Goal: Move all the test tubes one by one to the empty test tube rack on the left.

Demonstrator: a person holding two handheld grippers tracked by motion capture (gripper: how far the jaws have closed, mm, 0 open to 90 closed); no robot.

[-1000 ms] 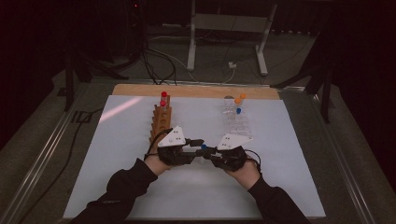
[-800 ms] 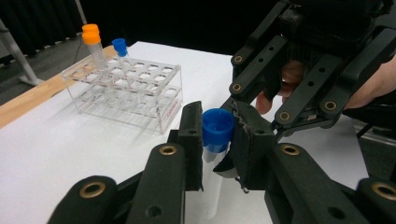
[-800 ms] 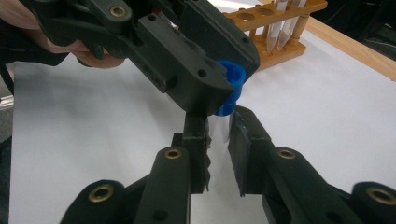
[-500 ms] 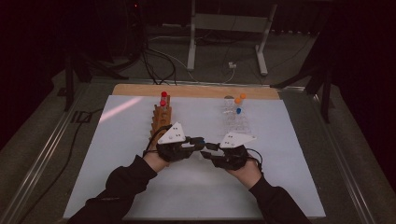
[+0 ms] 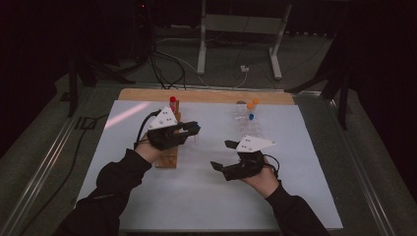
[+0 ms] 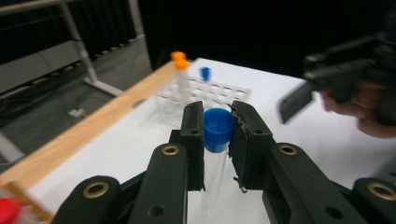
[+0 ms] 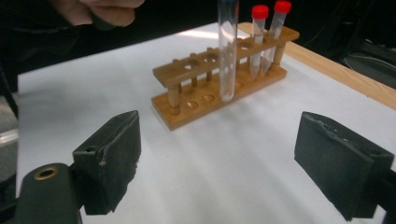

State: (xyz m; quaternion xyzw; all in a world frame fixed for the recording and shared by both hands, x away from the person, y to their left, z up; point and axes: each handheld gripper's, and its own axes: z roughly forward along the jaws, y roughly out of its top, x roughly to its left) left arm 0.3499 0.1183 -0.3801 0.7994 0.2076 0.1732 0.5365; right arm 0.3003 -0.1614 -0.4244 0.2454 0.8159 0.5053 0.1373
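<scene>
Left claw [image 6: 217,128] clamped on clear plastic test tube with blue screw cap [image 6: 218,129], held upright above white tabletop [image 5: 206,187], just beside brown wooden tube rack [image 7: 219,88]. Right claw [image 7: 219,163] just been opening, wide apart, nothing between. No legible writing anywhere.

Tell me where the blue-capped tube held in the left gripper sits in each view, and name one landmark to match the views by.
High view: blue-capped tube hangs faintly below the left gripper, left of centre.
Left gripper view: centre, its blue cap between the jaws.
Right gripper view: top centre, its clear body hanging before the rack.
Shared landmark: the wooden rack with red-capped tubes, also under the left hand in the high view.
</scene>
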